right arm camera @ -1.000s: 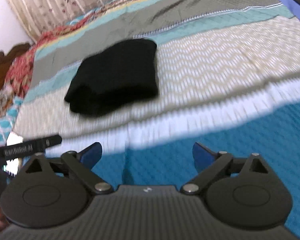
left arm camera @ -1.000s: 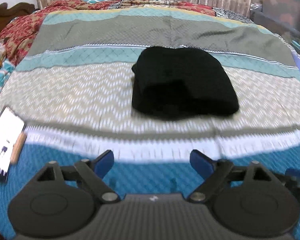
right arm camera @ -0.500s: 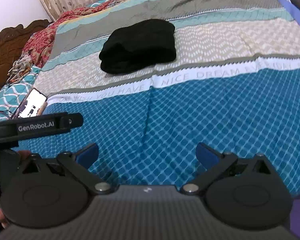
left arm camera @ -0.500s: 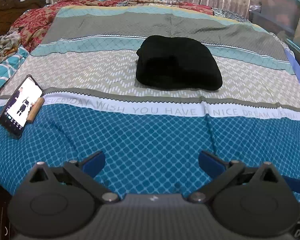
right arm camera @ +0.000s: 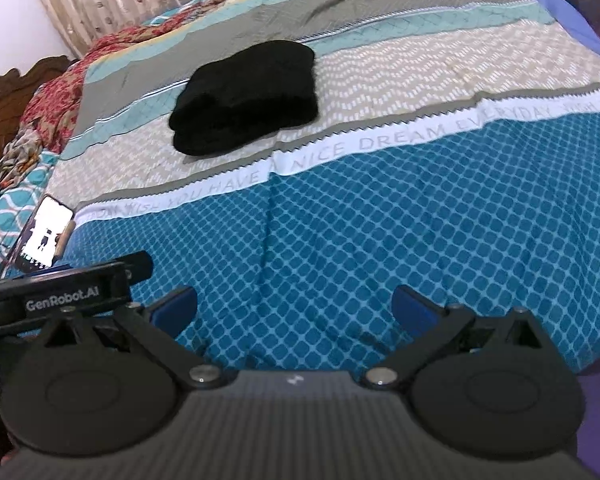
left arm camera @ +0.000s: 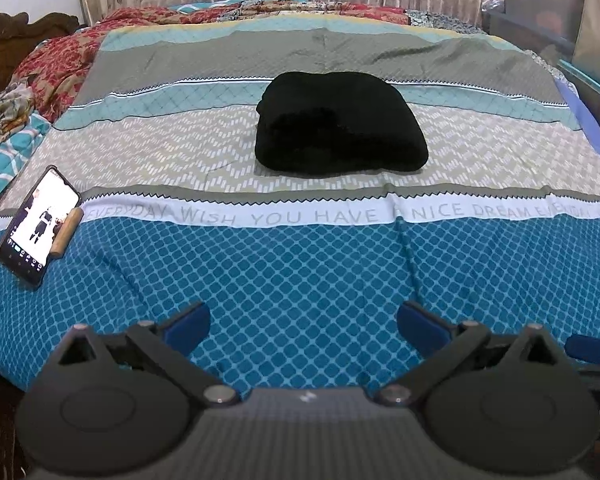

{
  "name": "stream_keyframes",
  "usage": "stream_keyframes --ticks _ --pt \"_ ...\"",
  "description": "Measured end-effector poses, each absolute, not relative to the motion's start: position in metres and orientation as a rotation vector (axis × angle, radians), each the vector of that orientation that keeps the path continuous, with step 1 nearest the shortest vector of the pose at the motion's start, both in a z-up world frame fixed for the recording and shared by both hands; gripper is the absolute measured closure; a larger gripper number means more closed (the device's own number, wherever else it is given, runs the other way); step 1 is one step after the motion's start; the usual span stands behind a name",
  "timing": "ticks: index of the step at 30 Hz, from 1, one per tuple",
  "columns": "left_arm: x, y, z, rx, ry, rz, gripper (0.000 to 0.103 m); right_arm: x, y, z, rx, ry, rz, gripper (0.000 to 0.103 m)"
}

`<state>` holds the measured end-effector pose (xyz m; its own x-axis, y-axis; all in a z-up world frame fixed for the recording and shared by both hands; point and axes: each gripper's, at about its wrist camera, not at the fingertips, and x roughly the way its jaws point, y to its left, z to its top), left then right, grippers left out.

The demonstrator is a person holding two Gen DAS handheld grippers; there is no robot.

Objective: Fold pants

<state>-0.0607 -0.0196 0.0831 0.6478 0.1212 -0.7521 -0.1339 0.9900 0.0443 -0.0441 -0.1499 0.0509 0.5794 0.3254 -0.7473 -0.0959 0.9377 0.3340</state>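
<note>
While both grippers hang over the near blue part of the bedspread (left arm camera: 300,280), the left gripper (left arm camera: 303,322), its jaws having just been opening, and the right gripper (right arm camera: 295,306) stand wide apart and hold nothing. Well beyond them, mid-bed, lie the folded black pants (left arm camera: 340,122), a compact bundle with its longer side running left to right. Bare cover surrounds it. A phone (left arm camera: 39,222) rests near the left edge.
</note>
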Motion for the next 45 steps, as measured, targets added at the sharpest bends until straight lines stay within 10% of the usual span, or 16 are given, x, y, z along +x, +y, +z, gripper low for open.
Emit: stream_keyframes --ticks 45 --pt "-0.046 -0.010 0.041 0.020 1.014 0.243 0.000 -0.026 -0.158 0.011 0.276 1.101 0.176 0.000"
